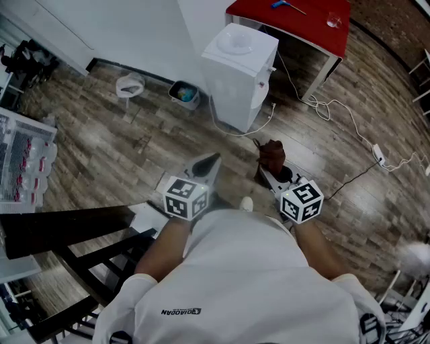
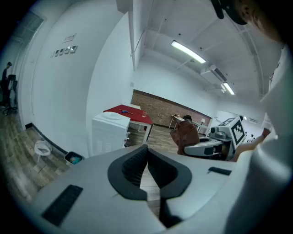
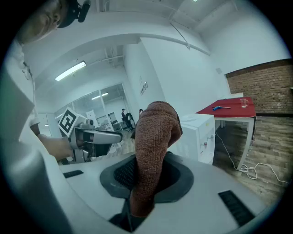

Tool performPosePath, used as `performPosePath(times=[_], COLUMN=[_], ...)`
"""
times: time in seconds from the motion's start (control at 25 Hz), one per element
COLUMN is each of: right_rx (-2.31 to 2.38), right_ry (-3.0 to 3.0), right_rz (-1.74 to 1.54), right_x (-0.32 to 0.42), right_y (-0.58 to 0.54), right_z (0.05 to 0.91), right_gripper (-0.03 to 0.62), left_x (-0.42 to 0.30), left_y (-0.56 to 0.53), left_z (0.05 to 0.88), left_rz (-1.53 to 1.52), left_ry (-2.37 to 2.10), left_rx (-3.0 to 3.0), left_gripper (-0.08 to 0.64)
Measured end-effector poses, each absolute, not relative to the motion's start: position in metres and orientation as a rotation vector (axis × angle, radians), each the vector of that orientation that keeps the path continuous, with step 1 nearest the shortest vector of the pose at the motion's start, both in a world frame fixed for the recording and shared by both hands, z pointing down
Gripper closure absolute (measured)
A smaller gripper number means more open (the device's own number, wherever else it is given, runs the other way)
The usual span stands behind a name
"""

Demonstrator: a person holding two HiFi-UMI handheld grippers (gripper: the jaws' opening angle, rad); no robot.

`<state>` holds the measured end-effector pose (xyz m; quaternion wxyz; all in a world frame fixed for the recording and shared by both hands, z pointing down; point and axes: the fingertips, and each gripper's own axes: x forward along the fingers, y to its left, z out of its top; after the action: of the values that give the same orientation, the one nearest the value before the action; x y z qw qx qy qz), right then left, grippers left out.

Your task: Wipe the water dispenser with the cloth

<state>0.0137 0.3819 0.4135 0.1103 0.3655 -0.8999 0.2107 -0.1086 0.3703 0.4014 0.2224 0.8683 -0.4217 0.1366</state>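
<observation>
cloth in hand, dispenser not yet reached

the right gripper [image 3: 147, 176] is clamped on a brown cloth [image 3: 154, 132]. it pinches the lower end, so most of the fabric stands up and flops forward past the jaw tips. held that way, a loose pad of cloth leads the gripper, and that is probably the part meant to meet the surface first. the left gripper [image 2: 146, 150] has its jaws closed tip to tip with nothing between them. it sits just to the left of the right one at about the same height, likely kept free because the wiping needs only one tool.

the white water dispenser [image 1: 238, 70] stands on the floor ahead of both grippers and well apart from them. it falls to the left of where the left gripper points and to the right of where the right gripper points, so it sits between their two lines of aim. beyond it is a red table [image 1: 295, 20], and a white cable [image 1: 336, 111] trails over the floor ahead and to the right of the right gripper.

no cloth touches the dispenser, so the wiping seems not to have started. the next move calls for closing the gap and turning the right gripper toward the dispenser's top or front. the cable is a tripping risk, and a cloth pinched only by its end could drag or slip under pressure.
</observation>
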Motion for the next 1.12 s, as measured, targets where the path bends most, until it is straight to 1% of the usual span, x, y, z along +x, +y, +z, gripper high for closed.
performPosePath(times=[0.56, 0.76, 1.0, 1.12], right_rx=[1.035, 0.977, 0.996, 1.000], right_ry=[-2.658, -2.660, -2.590, -2.590], right_rz=[0.630, 0.577, 0.420, 0.456], right_x=[0.011, 0.001, 0.004, 0.008], right_y=[0.389, 0.395, 0.390, 0.384], right_z=[0.410, 0.411, 0.416, 0.421], right_gripper=[0.508, 0.508, 0.506, 0.506], left_x=[-0.104, -0.108, -0.110, -0.108], left_y=[0.376, 0.377, 0.373, 0.368], left_z=[0.399, 0.401, 0.405, 0.406], left_rz=[0.398, 0.396, 0.404, 0.404], left_ry=[-1.152, -1.162, -1.170, -1.175], left_rx=[2.407, 2.400, 2.387, 2.384], left_gripper=[0.561, 0.560, 0.560, 0.560])
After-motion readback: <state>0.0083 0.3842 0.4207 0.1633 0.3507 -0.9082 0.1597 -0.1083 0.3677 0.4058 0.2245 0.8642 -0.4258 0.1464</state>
